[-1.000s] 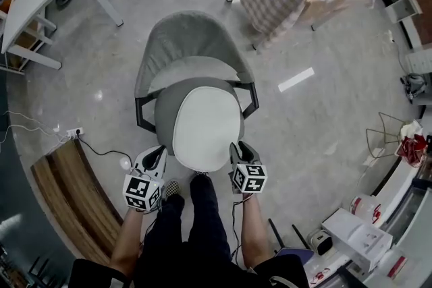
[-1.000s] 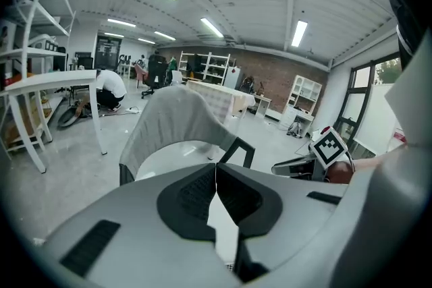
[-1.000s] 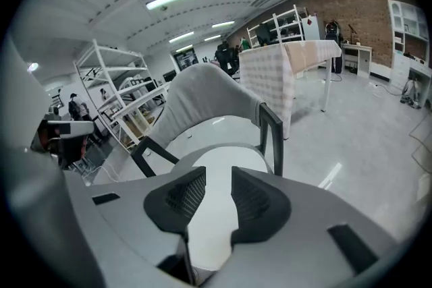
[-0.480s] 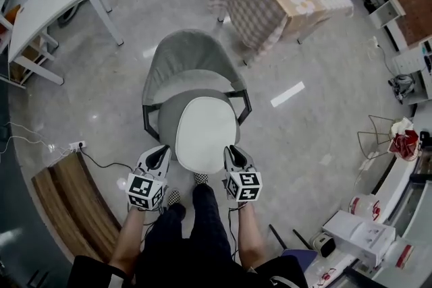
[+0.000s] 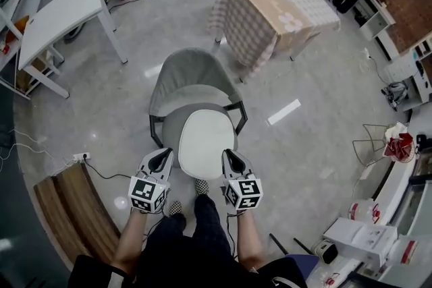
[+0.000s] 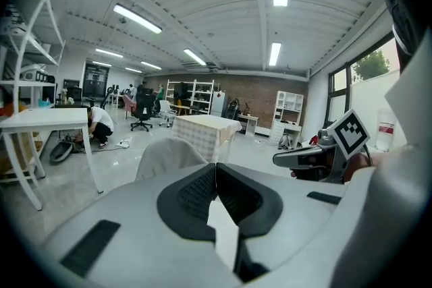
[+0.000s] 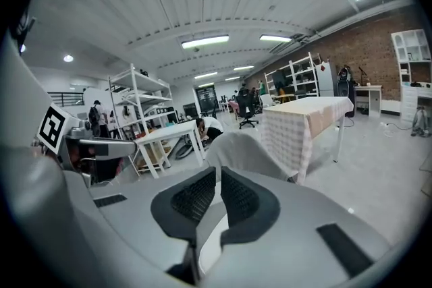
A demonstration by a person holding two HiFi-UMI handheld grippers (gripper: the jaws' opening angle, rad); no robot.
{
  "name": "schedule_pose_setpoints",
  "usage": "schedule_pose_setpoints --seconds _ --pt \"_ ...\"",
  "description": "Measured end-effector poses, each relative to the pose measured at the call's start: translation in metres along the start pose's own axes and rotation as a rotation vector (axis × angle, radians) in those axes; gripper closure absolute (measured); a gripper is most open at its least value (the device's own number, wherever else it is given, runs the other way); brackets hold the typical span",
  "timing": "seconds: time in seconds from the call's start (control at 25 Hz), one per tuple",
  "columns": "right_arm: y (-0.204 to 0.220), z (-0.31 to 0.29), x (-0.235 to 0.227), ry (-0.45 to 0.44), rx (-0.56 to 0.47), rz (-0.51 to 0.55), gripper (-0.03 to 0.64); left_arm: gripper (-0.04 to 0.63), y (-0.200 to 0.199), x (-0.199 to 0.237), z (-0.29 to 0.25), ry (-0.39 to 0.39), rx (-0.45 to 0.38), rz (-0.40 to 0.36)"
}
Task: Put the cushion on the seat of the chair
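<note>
Both tools are empty and held clear of the chair. The left tool (image 5: 162,154) has its jaws together with nothing between them, and the right tool (image 5: 227,154) likewise shows its pads met on nothing. The white cushion (image 5: 201,142) lies flat on the grey seat (image 5: 168,129) of the chair (image 5: 190,75), just far of the two tool tips, with the backrest at its far side.

Placing looks done, so the step in hand is, I judge, leaving the cushion cleanly and checking how it lies. To do that well, draw each tool straight toward the near side and outward, so that no jaw tip snags the cushion's near edge and drags it off.

More grey seat shows on the cushion's left than on its right, so it seems to sit a little right of centre. A light push leftward with a closed tool against the right edge would square it. Whether the near edge overhangs the seat cannot be told from above. Mind the black frame (image 5: 240,112) at the seat's sides when reaching in.
</note>
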State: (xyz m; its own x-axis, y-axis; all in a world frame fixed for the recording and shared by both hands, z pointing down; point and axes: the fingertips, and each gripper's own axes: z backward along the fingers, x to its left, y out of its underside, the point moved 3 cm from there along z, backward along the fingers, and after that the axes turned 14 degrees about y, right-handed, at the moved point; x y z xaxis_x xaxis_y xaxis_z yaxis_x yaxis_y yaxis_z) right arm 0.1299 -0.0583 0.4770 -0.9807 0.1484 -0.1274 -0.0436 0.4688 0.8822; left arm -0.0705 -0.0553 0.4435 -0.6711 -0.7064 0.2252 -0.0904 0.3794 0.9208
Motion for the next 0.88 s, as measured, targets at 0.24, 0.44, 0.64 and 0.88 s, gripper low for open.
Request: schedule_pose_setpoints --seconds 0.24,0.44,0.64,0.88 --pt "-0.027 0.045 0.017 -0.015 -0.066 0.009 0.571 0.575 -0.029 -0.025 0.026 0.009 -0.038 -0.037" --pt "-0.040 0.081 0.034 -0.018 -0.106 0.014 0.572 0.575 -0.047 -0.041 0.054 0.009 -0.061 -0.059" --pt "-0.044 0.107 0.046 -0.029 -0.143 0.029 0.572 0.575 -0.055 -0.055 0.078 -0.001 -0.088 -0.091" --pt "-0.049 0.139 0.066 -0.041 -0.177 0.044 0.572 0.575 -0.057 -0.067 0.116 -0.011 -0.105 -0.104"
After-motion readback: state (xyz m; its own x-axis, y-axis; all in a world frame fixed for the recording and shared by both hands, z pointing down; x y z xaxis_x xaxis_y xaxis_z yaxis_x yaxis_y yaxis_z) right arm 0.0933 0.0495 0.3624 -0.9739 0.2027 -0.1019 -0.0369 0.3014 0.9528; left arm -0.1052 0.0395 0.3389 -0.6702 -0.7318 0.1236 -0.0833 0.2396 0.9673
